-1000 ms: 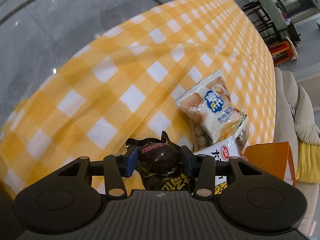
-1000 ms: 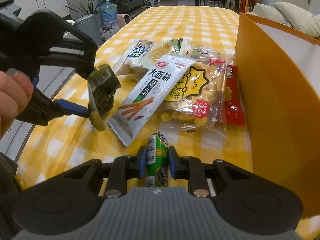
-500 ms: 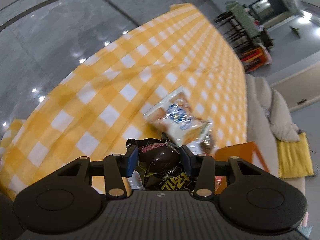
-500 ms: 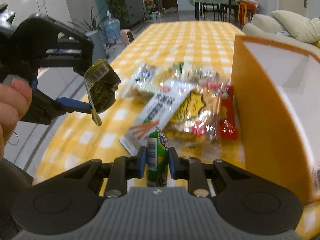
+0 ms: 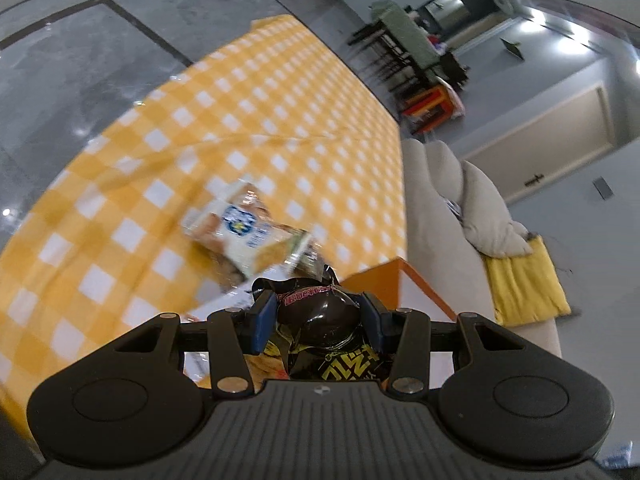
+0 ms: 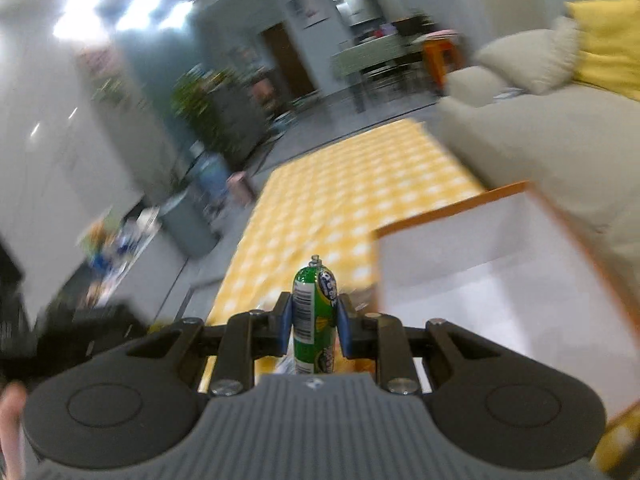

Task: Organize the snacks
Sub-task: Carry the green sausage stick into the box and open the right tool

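1. Landmark: the box [image 5: 386, 280], standing on the table [image 5: 240, 120] at its sofa-side edge.
2. The sofa [image 5: 440, 200] runs along the far side of the box from the table's open stretch.
3. A snack bag [image 5: 244, 232] lies on the table just left of the box, left view.
4. My left gripper [image 5: 318, 316] holds a round packet [image 5: 320, 312] above the box's near-left corner.
5. My right gripper [image 6: 314, 320] holds a tube snack [image 6: 314, 312] left of the box, right view.

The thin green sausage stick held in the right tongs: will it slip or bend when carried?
The green sausage stick stands straight beyond the right tongs, so it is probably fairly stiff. Its glossy wrapper looks smooth, so it might slide. Being round, it would likely roll if laid on the checked tablecloth.
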A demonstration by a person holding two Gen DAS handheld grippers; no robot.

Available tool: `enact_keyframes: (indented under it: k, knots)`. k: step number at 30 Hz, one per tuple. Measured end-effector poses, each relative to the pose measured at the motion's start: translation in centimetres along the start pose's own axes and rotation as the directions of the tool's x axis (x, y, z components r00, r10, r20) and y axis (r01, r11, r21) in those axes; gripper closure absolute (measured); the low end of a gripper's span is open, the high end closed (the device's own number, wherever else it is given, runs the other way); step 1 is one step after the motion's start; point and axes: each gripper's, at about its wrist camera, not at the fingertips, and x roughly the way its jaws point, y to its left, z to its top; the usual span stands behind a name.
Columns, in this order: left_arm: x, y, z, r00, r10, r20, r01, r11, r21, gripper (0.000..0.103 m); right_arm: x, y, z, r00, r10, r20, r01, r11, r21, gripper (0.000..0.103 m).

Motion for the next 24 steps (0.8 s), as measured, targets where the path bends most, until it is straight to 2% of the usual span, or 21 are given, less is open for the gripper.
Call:
enact_keyframes:
  k: [2, 4, 7, 9, 14, 17, 19, 22, 24]
  knots:
    - [0.4, -0.7, -0.2, 1.000, -0.016, -0.014, 0.016, 1.000, 0.013, 0.051, -0.8, -2.3, 1.4, 0.999, -0.041, -0.020, 0.042, 0.999, 0.020, 0.082]
    - [0.9, -1.4, -0.5, 0.999, -0.030, -0.030, 0.031, 0.999, 0.030, 0.051, -0.7, -4.6, 2.2, 0.993, -0.086, -0.081, 0.090, 0.995, 0.039, 0.082]
    - [2.0, -2.5, -1.3, 0.997, -0.046, -0.065, 0.049, 0.997, 0.054, 0.051, 0.5, -7.9, 2.1, 0.971, -0.131, -0.201, 0.146, 0.987, 0.062, 0.082]
    - [2.8, -3.2, -1.8, 0.994, -0.054, -0.092, 0.060, 0.996, 0.062, 0.051, 1.5, -9.1, 1.9, 0.955, -0.135, -0.265, 0.156, 0.986, 0.057, 0.082]
    - [4.1, -4.0, -3.0, 0.990, -0.042, -0.138, 0.054, 0.995, 0.083, 0.051, 6.0, -11.2, 0.7, 0.880, -0.104, -0.463, 0.154, 0.985, 0.072, 0.082]
    - [4.4, -4.4, -3.4, 0.988, -0.035, -0.152, 0.050, 0.994, 0.099, 0.051, 9.5, -11.1, -0.2, 0.806, -0.111, -0.581, 0.155, 0.988, 0.025, 0.082]
    - [4.5, -4.8, -3.7, 0.987, -0.034, -0.156, 0.051, 0.993, 0.108, 0.051, 11.5, -11.1, -0.6, 0.770, -0.141, -0.622, 0.165, 0.986, -0.020, 0.082]
    - [4.5, -5.1, -3.7, 0.986, -0.039, -0.160, 0.058, 0.992, 0.115, 0.051, 13.1, -11.0, -1.3, 0.730, -0.191, -0.656, 0.207, 0.977, -0.053, 0.082]
    - [4.6, -5.2, -3.8, 0.985, -0.045, -0.165, 0.065, 0.991, 0.119, 0.051, 13.4, -11.4, -1.5, 0.724, -0.174, -0.667, 0.209, 0.978, -0.028, 0.077]
